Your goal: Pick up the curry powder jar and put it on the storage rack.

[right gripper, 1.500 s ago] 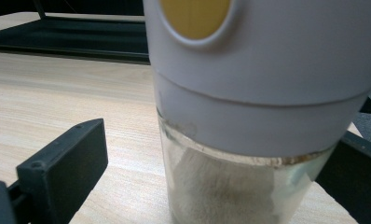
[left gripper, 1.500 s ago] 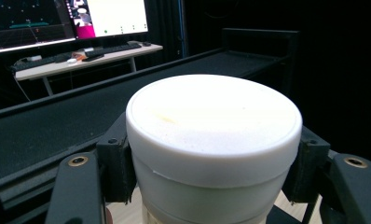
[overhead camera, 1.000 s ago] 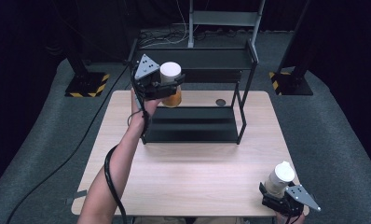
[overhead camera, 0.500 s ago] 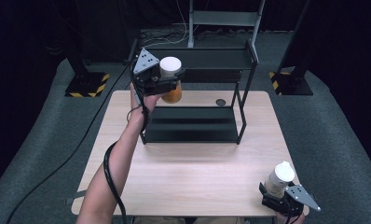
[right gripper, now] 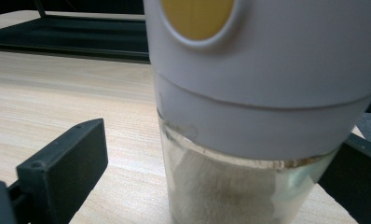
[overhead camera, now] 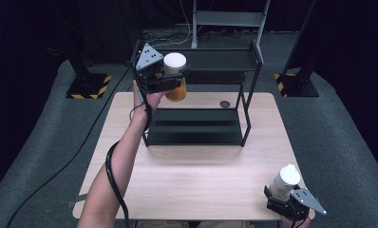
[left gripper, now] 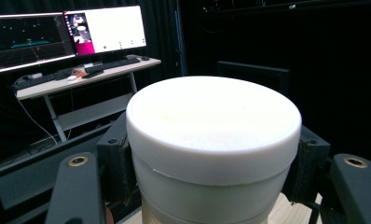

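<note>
- The left claw [overhead camera: 175, 78] is clenched on an orange jar [overhead camera: 177, 90] with a white lid [overhead camera: 174, 61], held up in the air in front of the upper tier of the black rack [overhead camera: 253, 61].
- In the left gripper view the white lid [left gripper: 214, 126] sits between the two black jaws, which press against the jar from both sides just under the lid.
- The jar stands upright in that grip, lid uppermost, near the rack's left front post.
- The right claw [overhead camera: 282, 192] rests at the near right corner of the worktop [overhead camera: 196, 175], grasping a second jar [overhead camera: 284, 183] with a pale lid.
- In the right gripper view this clear jar [right gripper: 230, 191] has a pale powder inside, and its lid [right gripper: 267, 84] carries a yellow round spot.
- There one jaw stands a little off the glass at the left; the other touches the jar at the right. Whether the grip is tight I cannot tell.
- The rack's lower shelf [overhead camera: 196, 128] lies on the worktop, well apart from the second jar.
- A small dark disc [overhead camera: 224, 103] lies on the worktop behind the rack's right side.
- Monitors [left gripper: 62, 32] on a desk show in the background of the left gripper view.
</note>
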### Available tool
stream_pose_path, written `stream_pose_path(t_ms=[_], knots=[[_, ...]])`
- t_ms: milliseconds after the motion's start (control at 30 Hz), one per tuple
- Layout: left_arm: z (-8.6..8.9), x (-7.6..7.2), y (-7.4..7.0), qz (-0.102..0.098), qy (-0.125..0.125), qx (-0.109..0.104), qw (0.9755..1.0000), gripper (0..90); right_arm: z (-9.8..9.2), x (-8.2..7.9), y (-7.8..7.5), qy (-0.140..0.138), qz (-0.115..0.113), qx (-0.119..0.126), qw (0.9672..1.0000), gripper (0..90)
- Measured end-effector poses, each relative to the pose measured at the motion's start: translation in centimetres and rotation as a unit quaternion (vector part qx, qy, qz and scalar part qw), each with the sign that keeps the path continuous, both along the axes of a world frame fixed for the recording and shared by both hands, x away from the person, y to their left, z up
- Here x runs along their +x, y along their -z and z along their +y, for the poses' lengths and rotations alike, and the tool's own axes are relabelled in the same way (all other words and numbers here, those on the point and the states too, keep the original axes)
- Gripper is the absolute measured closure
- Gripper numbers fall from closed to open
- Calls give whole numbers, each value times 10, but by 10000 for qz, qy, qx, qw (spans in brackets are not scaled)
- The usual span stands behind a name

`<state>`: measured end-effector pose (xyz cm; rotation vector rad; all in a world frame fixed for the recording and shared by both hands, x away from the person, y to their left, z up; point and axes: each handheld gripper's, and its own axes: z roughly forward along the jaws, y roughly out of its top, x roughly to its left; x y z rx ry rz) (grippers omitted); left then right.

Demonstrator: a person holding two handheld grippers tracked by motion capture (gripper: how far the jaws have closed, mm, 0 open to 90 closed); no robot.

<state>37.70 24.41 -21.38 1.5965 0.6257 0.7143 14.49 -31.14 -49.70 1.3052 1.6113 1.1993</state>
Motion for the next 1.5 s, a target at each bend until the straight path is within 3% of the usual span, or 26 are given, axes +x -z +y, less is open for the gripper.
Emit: stream_pose_path(t_ms=[933, 1500], knots=[[-6, 6, -27, -71, 31, -11, 10000, 338, 0, 0, 0, 0, 9, 4, 10000, 0], [-8, 15, -42, -32, -36, -164, 9999, 338, -1, 1, -1, -16, 21, -7, 10000, 0]])
